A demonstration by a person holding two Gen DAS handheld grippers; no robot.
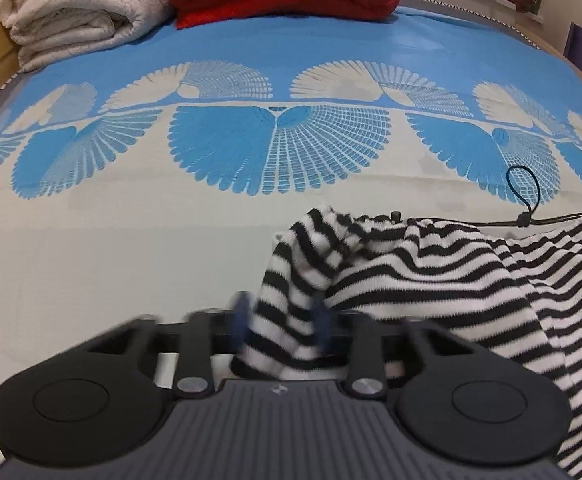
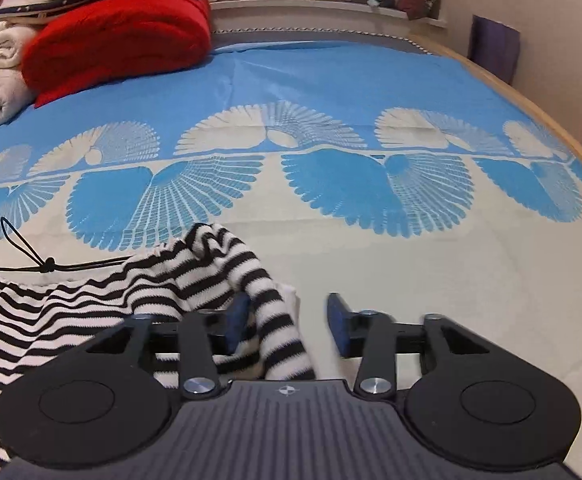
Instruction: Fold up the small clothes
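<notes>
Both tools at a corner of the striped garment on the bed

Left wrist view: left tool (image 1: 281, 326) narrow, blurred pads seemingly pinching the striped garment (image 1: 411, 276) at 5 o'clock on the bedspread (image 1: 91, 264), to lift an edge. Right wrist view: right tool (image 2: 289, 326) parted, fabric (image 2: 211, 268) against one pad only, unclamped.
</notes>
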